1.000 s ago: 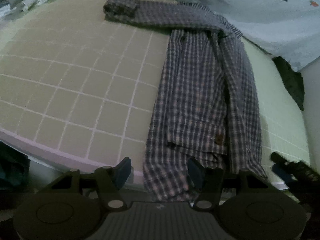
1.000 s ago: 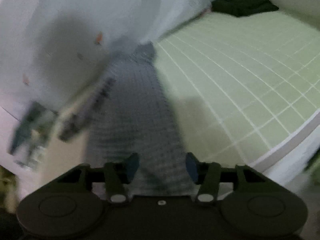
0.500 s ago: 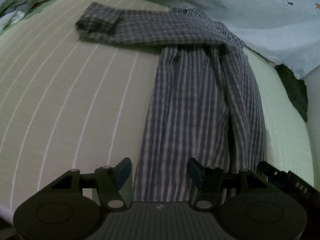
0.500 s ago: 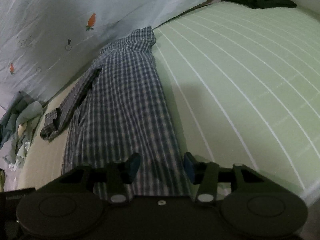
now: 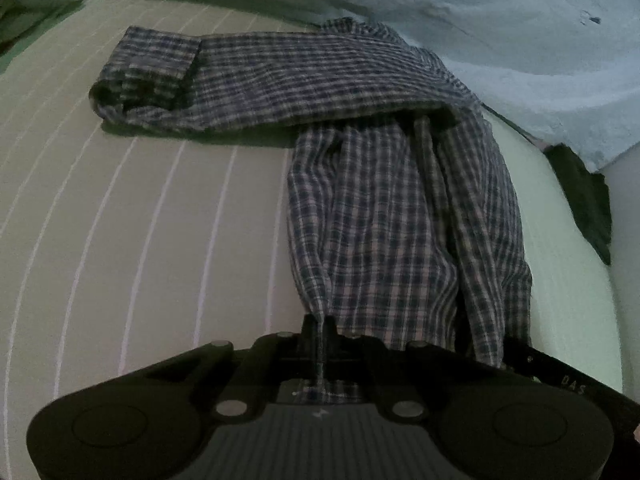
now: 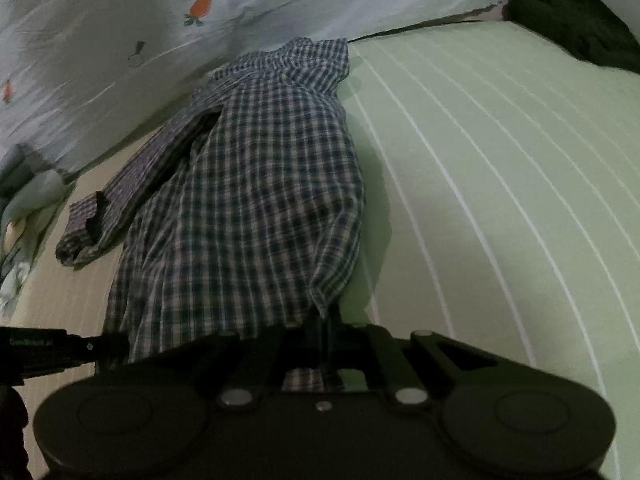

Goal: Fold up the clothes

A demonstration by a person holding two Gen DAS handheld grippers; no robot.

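A blue-and-white plaid shirt [image 5: 392, 208] lies lengthwise on the green striped bed, folded narrow, with one sleeve [image 5: 208, 80] stretched out to the left. My left gripper [image 5: 319, 326] is shut on the shirt's near left hem corner. In the right wrist view the same plaid shirt [image 6: 256, 184] runs away from me, and my right gripper [image 6: 325, 322] is shut on its near right hem corner. Both corners are lifted slightly off the bed.
A pale blue sheet with carrot prints [image 5: 500, 20] hangs behind the bed. A dark garment [image 6: 576, 28] lies at the far right corner. Crumpled light clothes [image 6: 24, 216] sit at the left edge. The bed sheet [image 6: 500, 184] spreads to the right.
Both grippers have moved forward onto the shirt's hem and gone from open to shut on its two near corners. The hem is now pinched and raised.
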